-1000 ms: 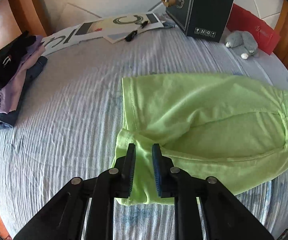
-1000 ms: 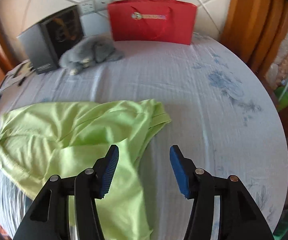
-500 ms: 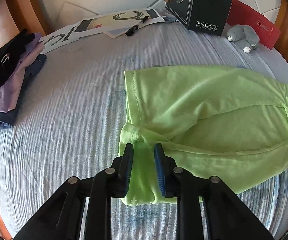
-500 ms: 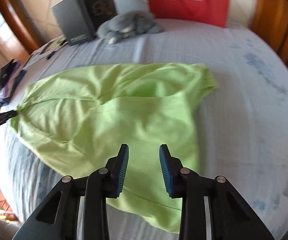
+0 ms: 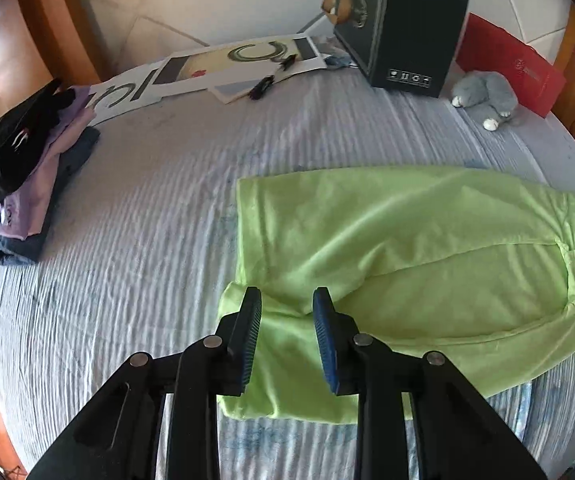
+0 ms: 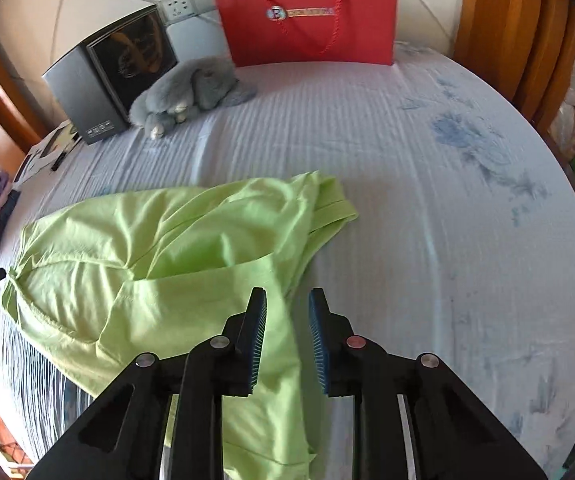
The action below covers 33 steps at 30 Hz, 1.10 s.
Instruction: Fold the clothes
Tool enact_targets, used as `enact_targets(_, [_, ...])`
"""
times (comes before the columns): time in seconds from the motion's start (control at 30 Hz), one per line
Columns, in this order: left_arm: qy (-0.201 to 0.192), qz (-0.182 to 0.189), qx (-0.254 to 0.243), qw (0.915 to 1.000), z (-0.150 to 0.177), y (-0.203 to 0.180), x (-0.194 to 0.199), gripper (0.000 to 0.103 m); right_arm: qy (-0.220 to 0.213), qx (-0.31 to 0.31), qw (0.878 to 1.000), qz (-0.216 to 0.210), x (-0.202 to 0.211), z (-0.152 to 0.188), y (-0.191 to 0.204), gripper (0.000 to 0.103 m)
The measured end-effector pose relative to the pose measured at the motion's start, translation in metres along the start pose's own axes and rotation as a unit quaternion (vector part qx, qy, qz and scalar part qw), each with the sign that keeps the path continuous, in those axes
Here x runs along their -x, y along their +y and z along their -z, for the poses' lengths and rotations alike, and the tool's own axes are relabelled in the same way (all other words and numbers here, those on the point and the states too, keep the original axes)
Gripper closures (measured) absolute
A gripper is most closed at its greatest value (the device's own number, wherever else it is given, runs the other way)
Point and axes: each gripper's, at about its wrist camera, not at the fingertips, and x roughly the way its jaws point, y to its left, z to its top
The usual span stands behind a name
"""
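Left hand-held gripper [image 5: 287, 312] hovers over the near sleeve of the lime-green shirt [image 5: 407, 248], jaws apart with nothing between them. Right hand-held gripper [image 6: 287, 312] has its jaws apart too, straddling the shirt's other near edge. The shirt lies spread mid-bed [image 6: 407, 160]. At the headboard edge stand a red gift bag [image 6: 311, 20] and a black box [image 5: 403, 24], contents unseen.

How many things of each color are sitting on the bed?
Green: 1, the shirt
Red: 1, the gift bag
Grey: 1, the plush toy
Black: 1, the box
Mixed dark and purple: 1, the folded clothes pile
Total: 5
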Motion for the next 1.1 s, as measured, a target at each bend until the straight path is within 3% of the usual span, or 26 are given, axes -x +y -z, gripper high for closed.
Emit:
enact_targets(0.1, [0.003,0.010,-0.007,0.9999,-0.008,-0.009,-0.007,0.076,-0.002,-0.017,1.000,0.000,-0.002,-0.002,0.004,0.070])
enact_targets(0.23, [0.010,0.009,-0.001,0.9999,-0.002,0.003,-0.009,0.075,0.014,-0.027,1.000,0.009,0.000,0.014,0.006,0.069])
enact_targets(0.3, [0.017,0.003,0.009,0.9998,0.009,0.018,-0.007,0.062,0.018,-0.050,0.999,0.007,0.007,0.033,-0.001,0.064])
enact_targets(0.37, [0.023,0.000,0.023,0.9995,0.023,0.036,-0.004,0.057,0.023,-0.073,0.997,0.008,0.013,0.053,-0.008,0.055])
enact_targets(0.6, [0.034,0.026,0.055,0.9975,0.055,0.064,-0.004,0.057,0.050,-0.176,0.983,-0.006,0.012,0.110,-0.019,0.054])
enact_targets(0.9, [0.049,0.018,0.059,0.9969,0.060,0.049,-0.024,0.057,0.043,-0.227,0.973,-0.009,0.016,0.125,0.000,0.043])
enact_targets(1.0, [0.053,0.021,0.061,0.9965,0.057,0.048,-0.024,0.059,0.039,-0.238,0.970,-0.001,0.015,0.125,0.003,0.043])
enact_targets(1.1, [0.051,0.032,0.047,0.9970,0.056,0.044,-0.022,0.078,0.031,-0.254,0.967,0.017,0.013,0.123,0.002,0.043])
